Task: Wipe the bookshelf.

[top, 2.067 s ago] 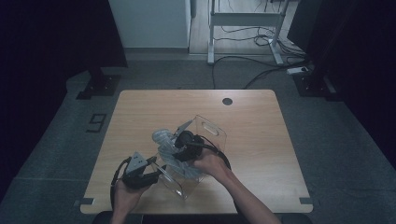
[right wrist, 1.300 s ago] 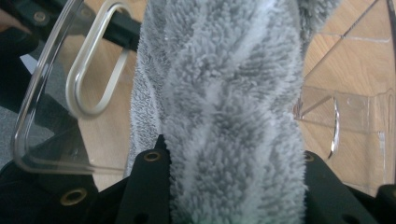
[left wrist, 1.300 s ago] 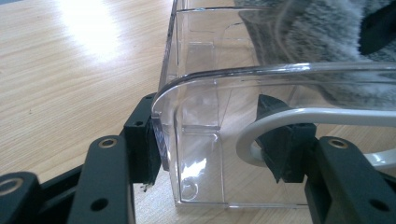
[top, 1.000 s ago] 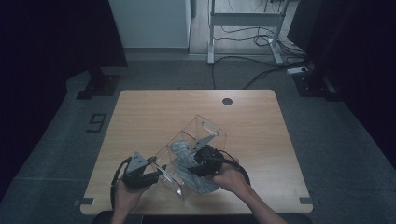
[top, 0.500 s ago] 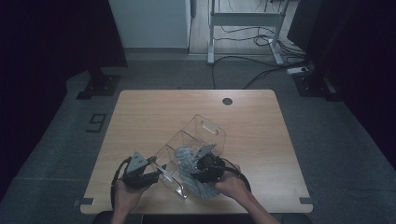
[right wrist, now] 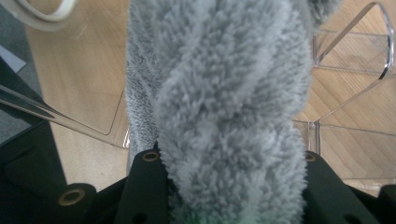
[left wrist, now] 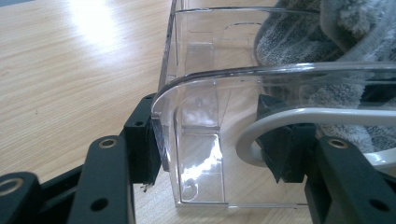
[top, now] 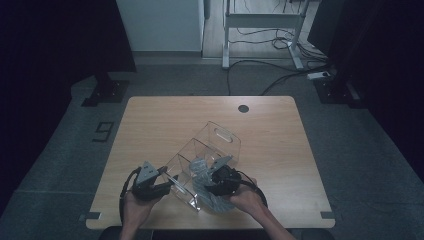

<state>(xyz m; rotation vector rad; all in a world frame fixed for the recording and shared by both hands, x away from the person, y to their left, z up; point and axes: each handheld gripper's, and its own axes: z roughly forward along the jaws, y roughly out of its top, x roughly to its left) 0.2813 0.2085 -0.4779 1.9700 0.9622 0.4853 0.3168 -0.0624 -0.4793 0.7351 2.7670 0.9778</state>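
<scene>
The wooden table (top: pixel 165 120) carries a clear acrylic organizer box (top: pixel 220 140), set at an angle, its handle-cutout end pointing away from you and its near end down by your hands. That long axis runs from your left gripper (top: pixel 167 185) up and away to the right.

Your left gripper is clamped on the box's near corner: in the left gripper view (left wrist: pixel 205 154) one jaw presses the outside of the clear wall (left wrist: pixel 187 130) and the other sits inside it, jaws about half spread, gripping the wall. A white cable (left wrist: pixel 299 116) loops across the inner jaw.

Your right gripper (top: pixel 212 182) is the one nearer the load. It holds a grey fluffy towel (top: pixel 205 172), which drapes over the box's near compartment and onto the table beside it. In the right gripper view (right wrist: pixel 229 186) the jaws pinch a thick bunch of the towel (right wrist: pixel 224 93), narrowed but stopped by the pile.

Here's the relation that matters: the compartment lies just ahead of and below the right jaws, with the towel's length hanging along their line. So, I judge, the cloth goes in by pushing forward and down.

The high view gives you the box's slant and compartments; the right gripper view gives the grip itself and the clear dividers (right wrist: pixel 355 84) beyond the towel.
</scene>
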